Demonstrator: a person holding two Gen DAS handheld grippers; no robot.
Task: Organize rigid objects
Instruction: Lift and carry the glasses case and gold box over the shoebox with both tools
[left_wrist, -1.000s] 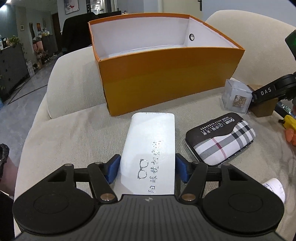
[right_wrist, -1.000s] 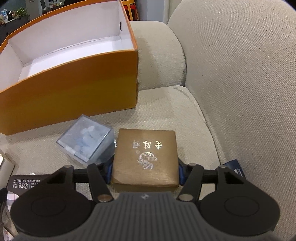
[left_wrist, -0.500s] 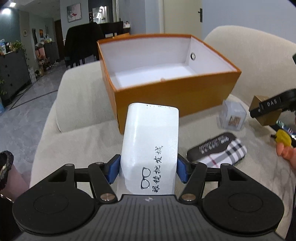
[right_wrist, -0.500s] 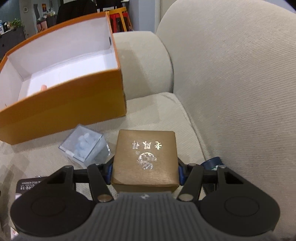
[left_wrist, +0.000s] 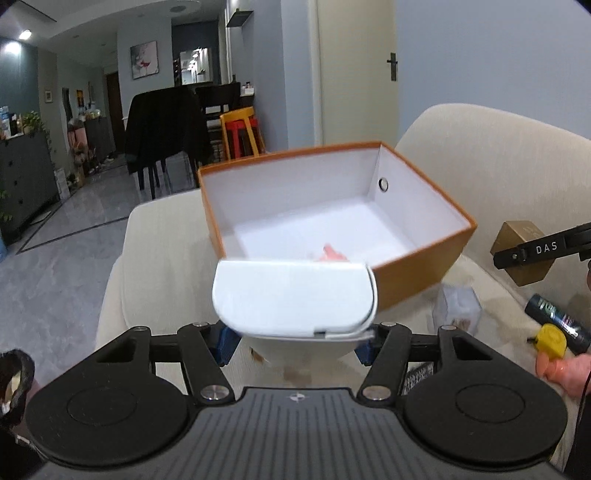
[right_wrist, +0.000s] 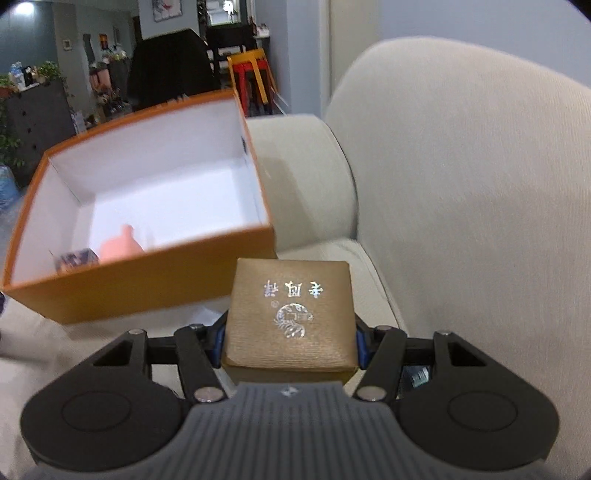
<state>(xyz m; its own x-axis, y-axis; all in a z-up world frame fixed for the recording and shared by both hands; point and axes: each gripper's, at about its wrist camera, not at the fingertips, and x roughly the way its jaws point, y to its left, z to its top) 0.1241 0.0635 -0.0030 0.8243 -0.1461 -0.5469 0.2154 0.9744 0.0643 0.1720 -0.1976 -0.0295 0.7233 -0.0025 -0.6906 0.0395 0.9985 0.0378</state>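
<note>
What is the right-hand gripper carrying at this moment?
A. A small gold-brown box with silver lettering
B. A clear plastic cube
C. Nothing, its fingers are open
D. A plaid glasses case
A: in the right wrist view the right gripper is shut on the gold-brown box, its silver print facing up, near the orange box on the sofa.

There are two grippers, the left gripper (left_wrist: 295, 341) and the right gripper (right_wrist: 290, 341), one white glasses case (left_wrist: 293, 295), one gold box (right_wrist: 291, 317), one orange box (left_wrist: 417, 273), one clear cube (left_wrist: 458, 308), and one dark tube (left_wrist: 557, 321).
</note>
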